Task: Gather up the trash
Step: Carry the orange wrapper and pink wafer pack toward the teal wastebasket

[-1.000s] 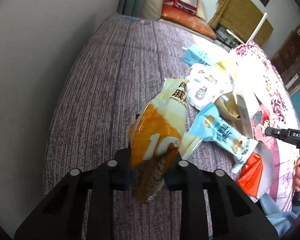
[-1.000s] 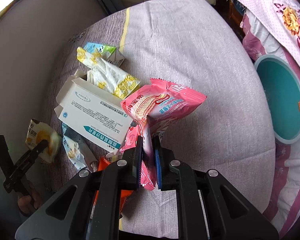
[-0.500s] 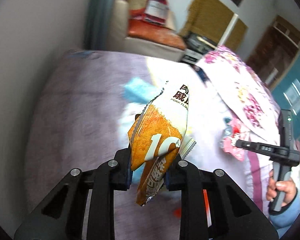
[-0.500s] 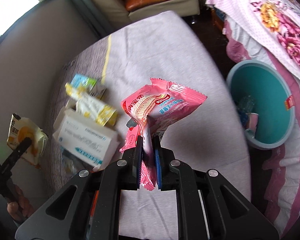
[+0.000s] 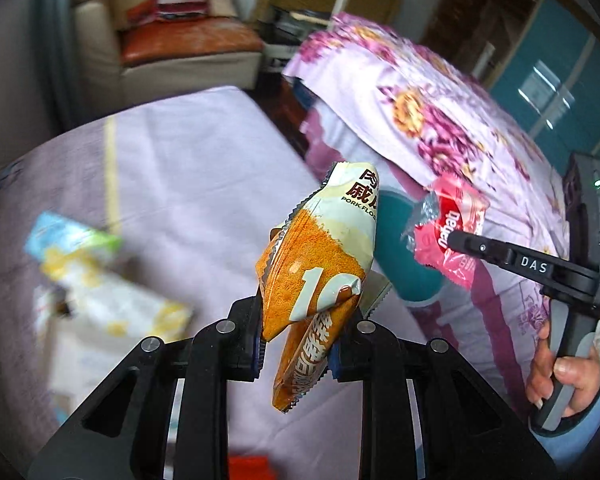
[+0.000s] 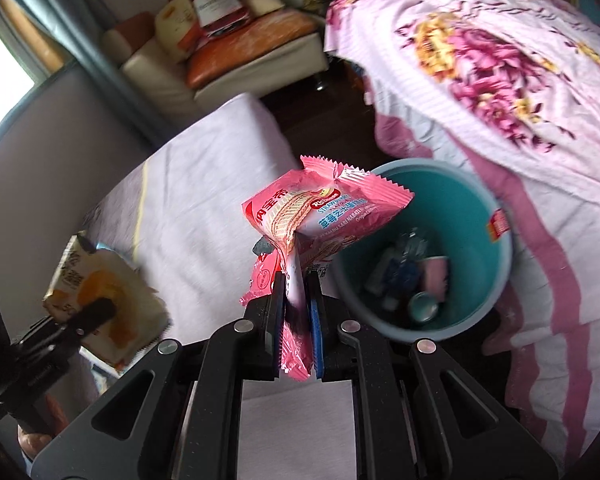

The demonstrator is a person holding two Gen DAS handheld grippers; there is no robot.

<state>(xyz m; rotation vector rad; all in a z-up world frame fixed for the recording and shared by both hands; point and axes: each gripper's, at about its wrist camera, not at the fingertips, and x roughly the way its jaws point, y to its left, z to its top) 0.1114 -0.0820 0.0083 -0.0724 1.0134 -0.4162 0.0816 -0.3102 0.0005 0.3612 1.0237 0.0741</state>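
Observation:
My left gripper (image 5: 296,344) is shut on an orange and cream pork floss wrapper (image 5: 320,264), held in the air over the purple bedspread (image 5: 188,168). My right gripper (image 6: 297,320) is shut on a pink strawberry wafer wrapper (image 6: 320,212) and holds it up beside the teal bin (image 6: 496,280), which has several pieces of trash inside. In the left wrist view the pink wrapper (image 5: 452,232) and right gripper (image 5: 460,242) hang over the teal bin (image 5: 400,240). The orange wrapper also shows in the right wrist view (image 6: 96,300).
Blurred wrappers and a white box (image 5: 100,304) lie on the bedspread at the left. A floral pink blanket (image 6: 520,100) drapes over the bed beside the bin. A cream sofa with an orange cushion (image 6: 240,52) stands at the back.
Both grippers have swung right, away from the trash pile, carrying their wrappers. The teal bin now sits close under the right gripper and has come into the left view.

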